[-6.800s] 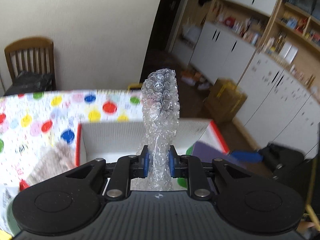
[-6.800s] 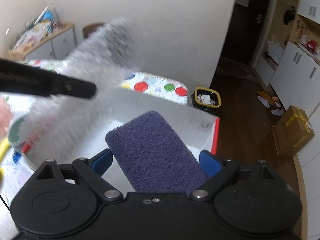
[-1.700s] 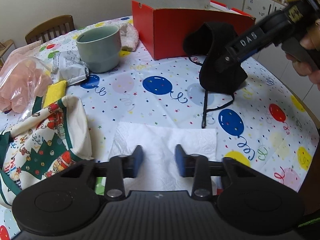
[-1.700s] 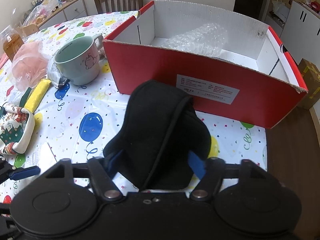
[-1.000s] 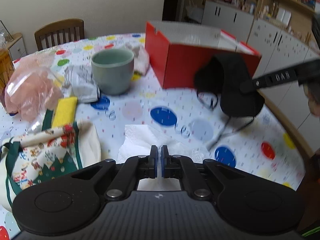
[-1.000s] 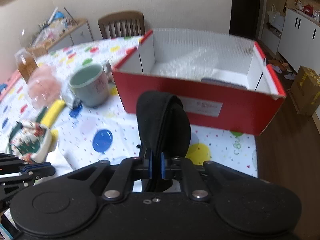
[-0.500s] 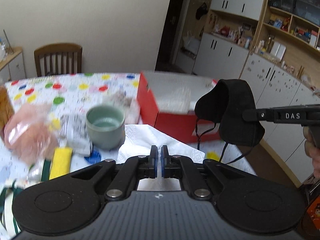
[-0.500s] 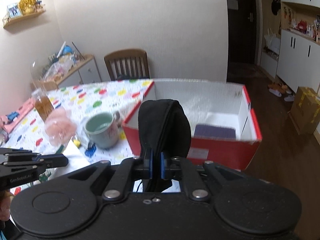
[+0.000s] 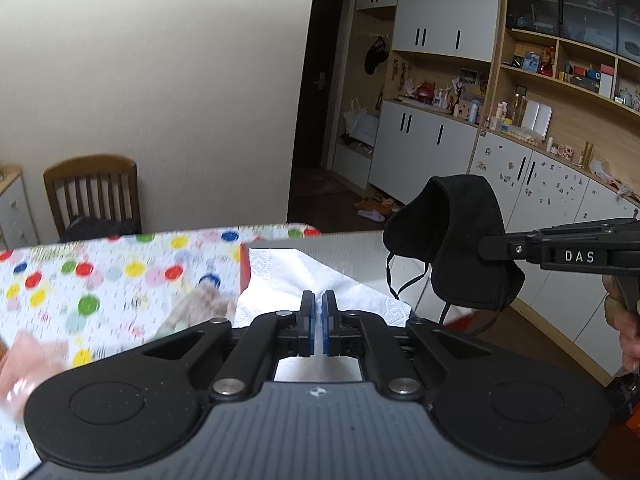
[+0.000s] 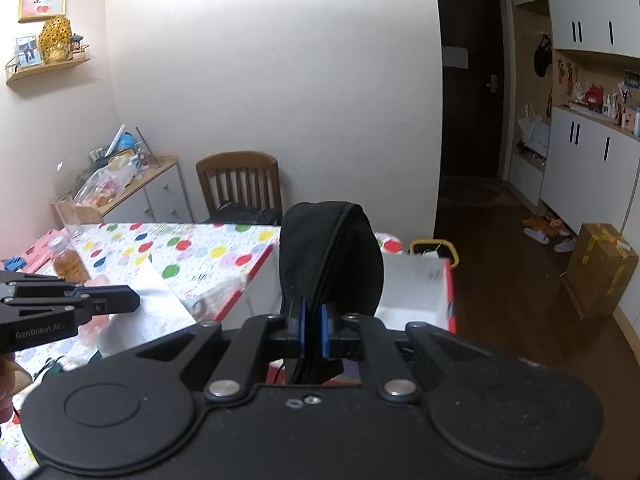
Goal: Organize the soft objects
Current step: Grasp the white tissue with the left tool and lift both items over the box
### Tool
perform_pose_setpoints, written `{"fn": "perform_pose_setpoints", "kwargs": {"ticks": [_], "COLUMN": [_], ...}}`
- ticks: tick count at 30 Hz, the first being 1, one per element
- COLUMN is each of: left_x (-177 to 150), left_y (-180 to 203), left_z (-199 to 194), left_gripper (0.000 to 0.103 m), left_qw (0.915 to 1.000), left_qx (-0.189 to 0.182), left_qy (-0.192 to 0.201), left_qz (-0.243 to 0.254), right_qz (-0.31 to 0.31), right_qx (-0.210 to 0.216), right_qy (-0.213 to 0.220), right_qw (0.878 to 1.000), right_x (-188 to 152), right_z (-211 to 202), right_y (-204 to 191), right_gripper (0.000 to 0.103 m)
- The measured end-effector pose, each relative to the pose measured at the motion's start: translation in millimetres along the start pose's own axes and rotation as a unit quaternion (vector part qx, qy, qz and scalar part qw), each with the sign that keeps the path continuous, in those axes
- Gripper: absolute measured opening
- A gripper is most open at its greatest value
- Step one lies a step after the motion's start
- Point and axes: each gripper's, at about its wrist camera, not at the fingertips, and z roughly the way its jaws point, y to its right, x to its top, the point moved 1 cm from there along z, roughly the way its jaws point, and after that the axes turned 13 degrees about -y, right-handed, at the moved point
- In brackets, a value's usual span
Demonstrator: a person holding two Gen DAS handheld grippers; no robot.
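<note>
From the left wrist view, the left tongs (image 9: 319, 320) are closed almost fully, with only a sliver between the blue pads, pinching a crumpled white paper napkin (image 9: 296, 280) by its near edge. The napkin fans out ahead of the tongs, raised above the desk with the balloon-print cloth (image 9: 100, 280) and over the near wall of the red cardboard box with white inside (image 9: 245, 268). It looks very light and limp, easily torn, so a pinch on a bunched fold seems safer than on a single ply, and it will likely flutter down rather than drop straight. To the right, the right tongs (image 9: 486, 246) carry a soft black fabric face mask (image 9: 460, 240), its thin ear loops dangling below, in the air above the box.

From the right wrist view, the right tongs (image 10: 312, 330) are closed nearly shut on the lower folded part of the mask (image 10: 330, 252), which stands up in a dome above the pads. It appears light, floppy and non-slip; a hold on the folded body rather than the loops should keep it steady. The box (image 10: 450, 296) lies just ahead and below. At the left, the left tongs (image 10: 134, 300) hold the napkin (image 10: 148, 312) over the desk (image 10: 192, 256).
</note>
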Motion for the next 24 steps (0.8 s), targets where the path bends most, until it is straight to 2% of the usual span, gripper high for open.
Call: {"fn": "perform_pose_setpoints", "kwargs": {"ticks": [13,24], "left_x": [54.5,66.2], "left_y": [33.3,44.4], "left_z": [65.0,134.4], "left_gripper": [0.003,0.003], "left_qw": [0.9995,0.9960], "left_qx": [0.021,0.054], "left_qy": [-0.008,-0.061], "left_qz": [0.022,0.038], "right_qz": [0.005,0.001], "right_qx": [-0.009,-0.001], "right_qy": [-0.009,-0.082], "right_qw": [1.000,0.997], "right_x": [33.3,36.9], "right_z": [32.1,92.8], "right_y": [50.1,75.6], "right_gripper": [0.006,0.006]}}
